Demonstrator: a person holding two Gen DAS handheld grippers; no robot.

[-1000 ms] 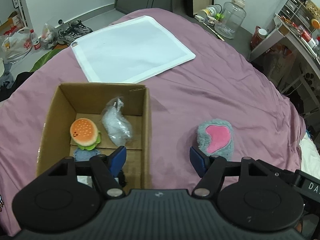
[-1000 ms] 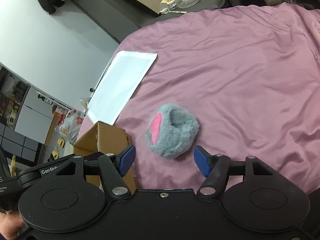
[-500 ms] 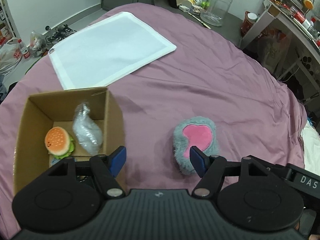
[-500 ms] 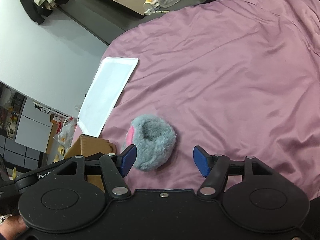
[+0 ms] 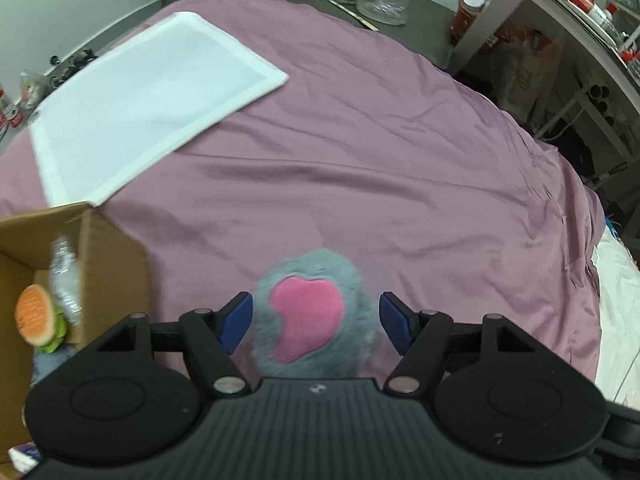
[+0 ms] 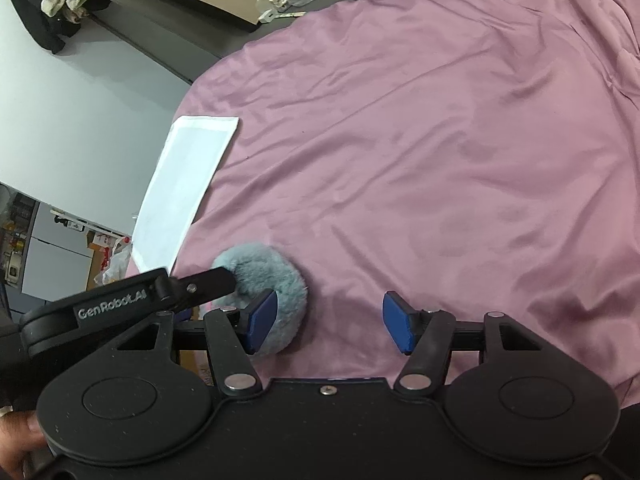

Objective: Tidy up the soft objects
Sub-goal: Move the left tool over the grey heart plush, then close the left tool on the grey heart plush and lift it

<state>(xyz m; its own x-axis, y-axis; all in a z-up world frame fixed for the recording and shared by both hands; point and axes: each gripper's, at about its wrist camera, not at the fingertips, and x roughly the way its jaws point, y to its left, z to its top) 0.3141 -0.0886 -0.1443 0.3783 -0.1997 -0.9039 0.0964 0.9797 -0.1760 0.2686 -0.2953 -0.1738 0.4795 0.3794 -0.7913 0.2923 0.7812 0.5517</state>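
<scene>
Soft, even indoor light fell on the purple bedspread (image 5: 400, 184), which threw only faint shadows, while motion blur smeared the cardboard box (image 5: 108, 264) in the left wrist view and fisheye distortion bent both frames' edges.

Black claw (image 5: 315, 322), blue pads (image 5: 236, 322)

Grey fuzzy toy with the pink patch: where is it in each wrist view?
Left wrist: grey toy bottom centre, pink patch up, between the open left claw's fingers.
Right wrist: grey toy lower left, mostly outside the open right claw, partly behind its left finger; pink patch hidden.
Shared landmark: white cloth on the purple sheet, beyond the toy in both.
</scene>
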